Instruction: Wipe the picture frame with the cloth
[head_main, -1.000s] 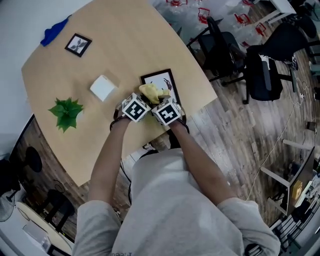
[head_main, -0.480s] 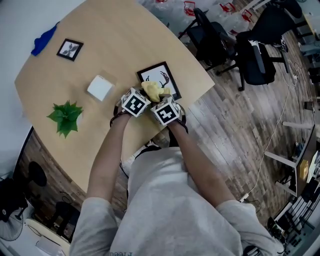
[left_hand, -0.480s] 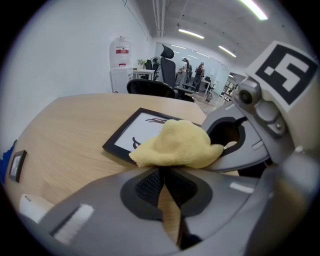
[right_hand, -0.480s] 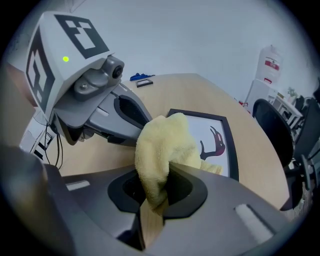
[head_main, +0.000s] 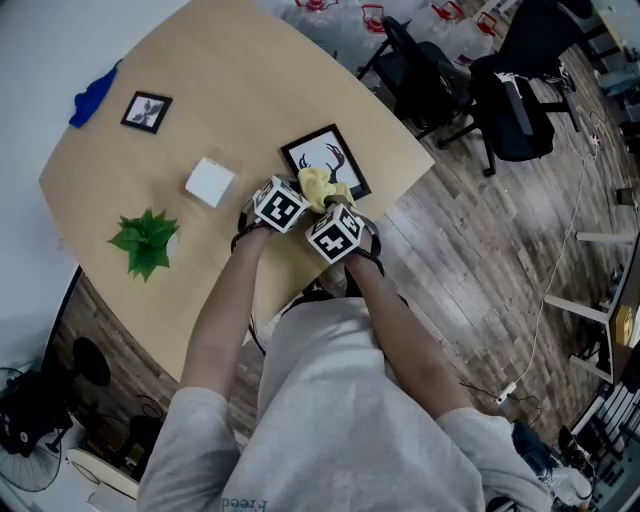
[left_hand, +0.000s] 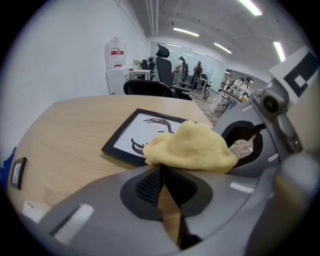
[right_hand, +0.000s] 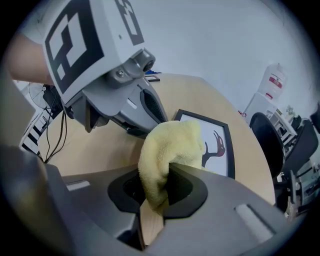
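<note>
The yellow cloth has crept from the near-left corner of the picture frame toward the middle of its near edge, clamped in the right tool. The left tool, jaws together on nothing, sits just beside it. The frame lies flat on the bench just ahead of both tools, and a good wipe likely needs the cloth pressed down and drawn across the whole glass.

Yellow cloth clamped in right gripper, frame beyond

Showing pale yellow on the cloth, black edging and a black-on-white antler drawing on the picture frame.
</note>
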